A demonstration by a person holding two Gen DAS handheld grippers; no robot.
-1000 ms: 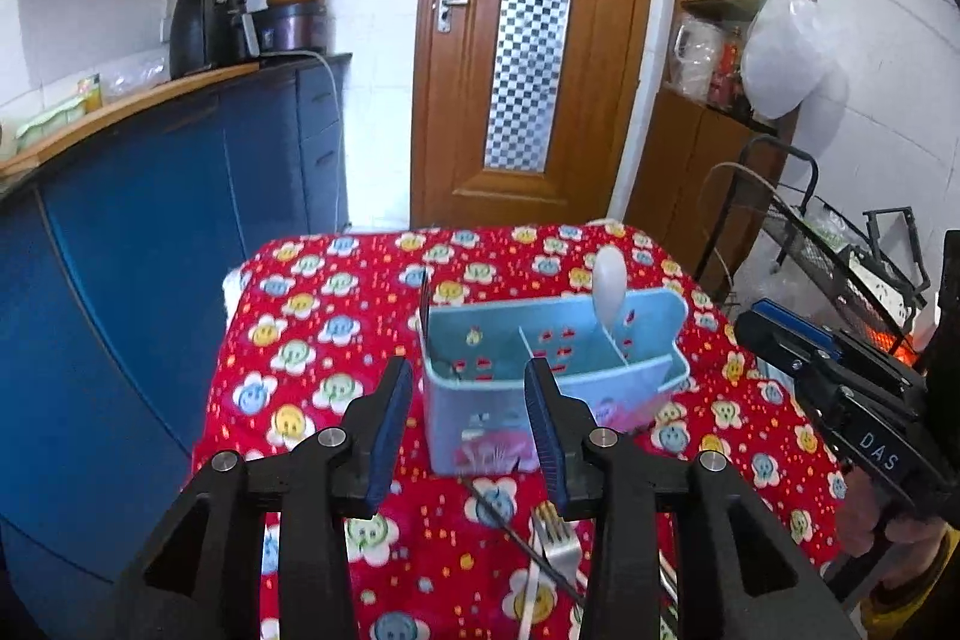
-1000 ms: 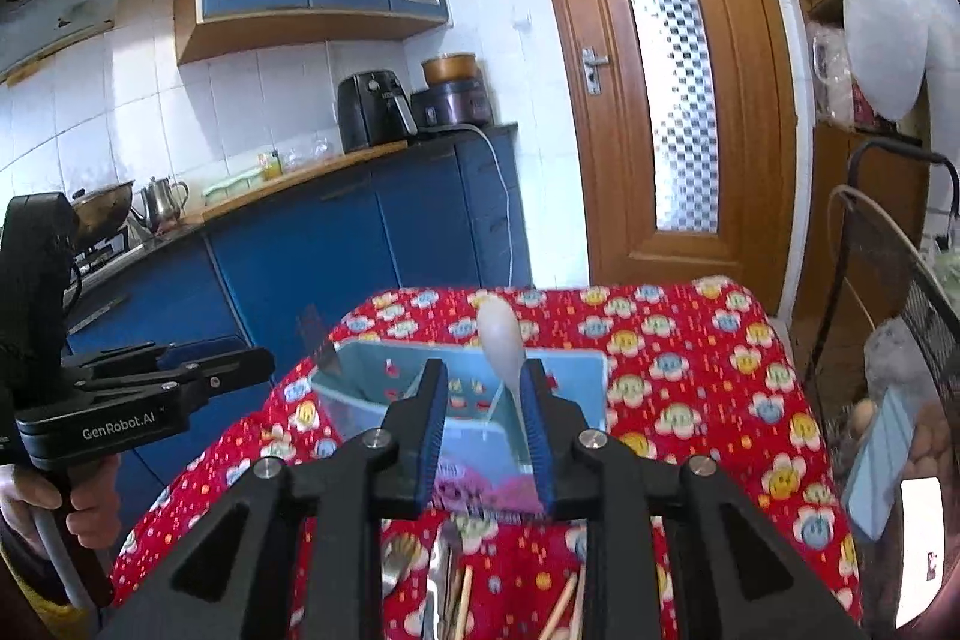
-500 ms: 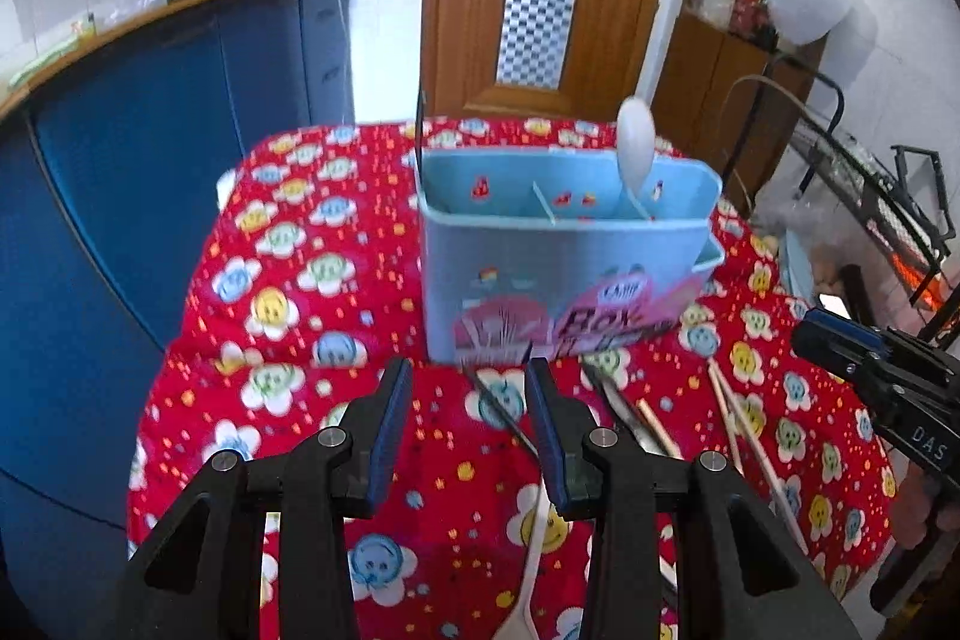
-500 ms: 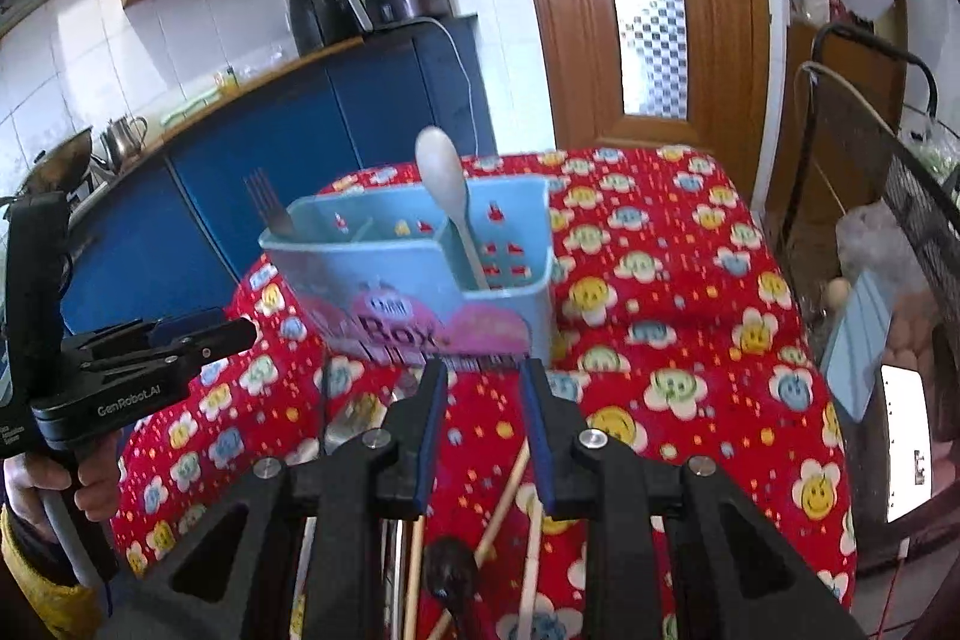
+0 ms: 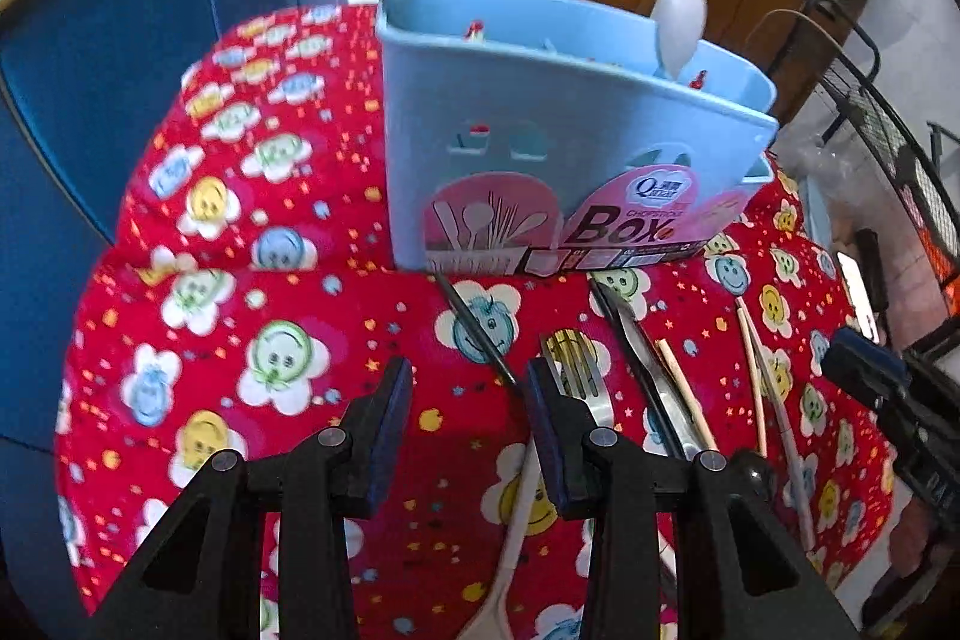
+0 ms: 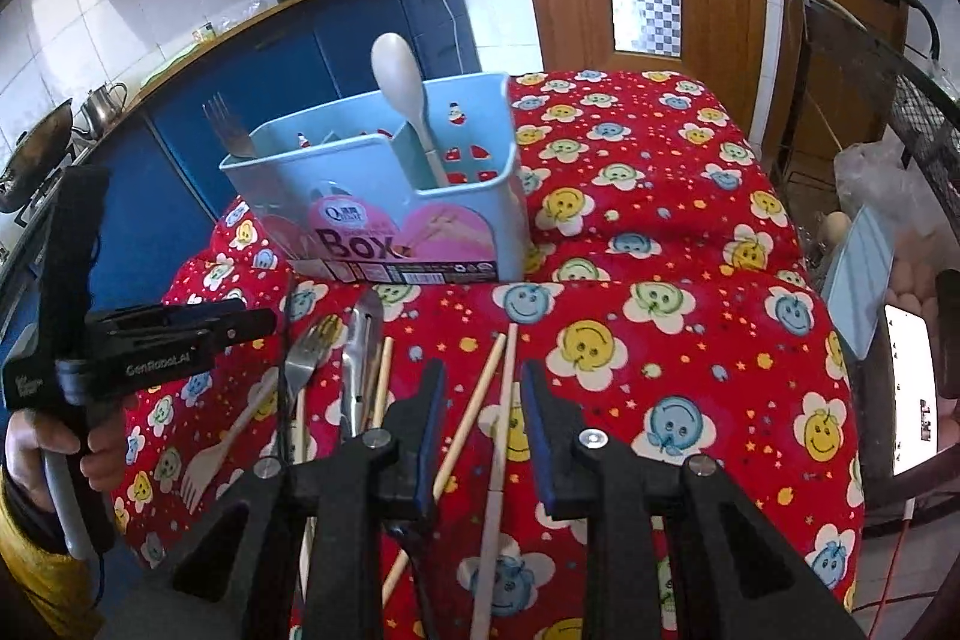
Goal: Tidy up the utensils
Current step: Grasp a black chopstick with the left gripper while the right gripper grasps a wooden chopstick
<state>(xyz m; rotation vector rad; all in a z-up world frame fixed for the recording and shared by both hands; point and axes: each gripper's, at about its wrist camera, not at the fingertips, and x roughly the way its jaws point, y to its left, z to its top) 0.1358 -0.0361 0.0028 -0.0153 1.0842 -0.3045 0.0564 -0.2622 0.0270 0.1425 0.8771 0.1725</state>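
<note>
Both grippers hang over the red cloth (image 6: pixel 690 196) with nothing in them: my left gripper (image 5: pixel 471 400) stands part open above bare fabric, a steel fork (image 5: pixel 579 370) at its 3 o'clock; my right gripper (image 6: pixel 483 400) is narrower, jaws apart, chopsticks (image 6: pixel 480 400) lying beneath the gap. At 12 o'clock I see the blue box (image 6: pixel 384 196) upright, a white spoon (image 6: pixel 399 82) and another fork (image 6: pixel 225 127) standing inside
</note>
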